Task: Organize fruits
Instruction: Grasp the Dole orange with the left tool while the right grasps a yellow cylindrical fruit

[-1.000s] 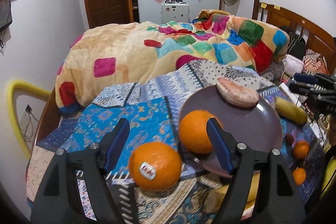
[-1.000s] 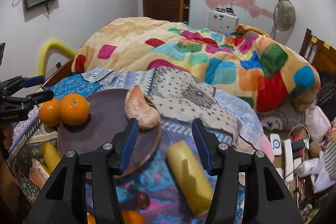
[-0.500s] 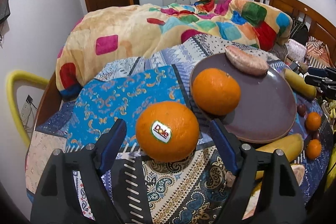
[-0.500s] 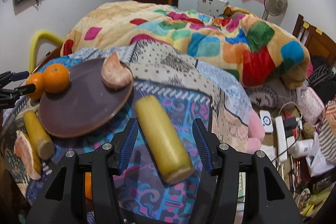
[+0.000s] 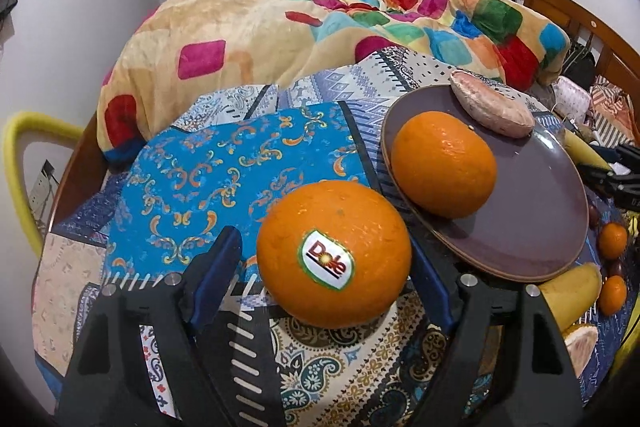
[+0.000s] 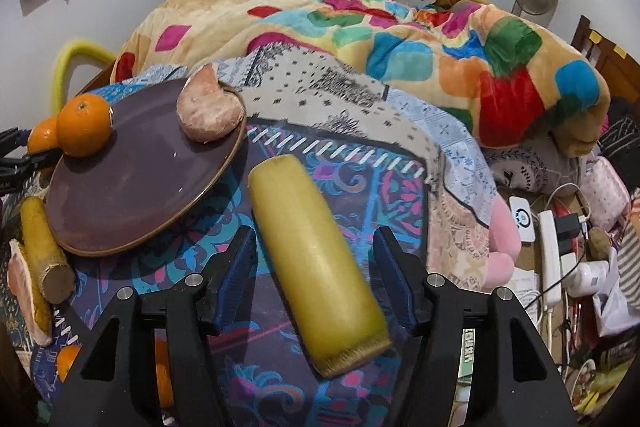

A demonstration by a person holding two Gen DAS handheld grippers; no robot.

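Note:
An orange with a Dole sticker [image 5: 334,254] lies on the patterned cloth, between the open fingers of my left gripper [image 5: 326,277]. Right of it a brown plate [image 5: 536,211] holds a second orange [image 5: 442,163] and a pink fruit wedge [image 5: 490,103]. My right gripper [image 6: 314,279] is open around a thick yellow sugarcane piece [image 6: 316,259] lying on the cloth. The plate [image 6: 132,183], the orange on it [image 6: 83,126] and the wedge [image 6: 210,109] show at left in the right wrist view.
Small oranges [image 5: 612,241] and another yellow cane piece [image 5: 570,291] lie beyond the plate's near rim. A second cane piece [image 6: 42,251] and a fruit wedge [image 6: 24,291] lie left of the plate. A colourful blanket [image 5: 280,27] is heaped behind. Cables and a power strip [image 6: 552,255] lie at right.
My left gripper moved forward so the Dole orange now sits between its fingers. My right gripper moved down and forward over the yellow cane piece, which now lies between its fingers.

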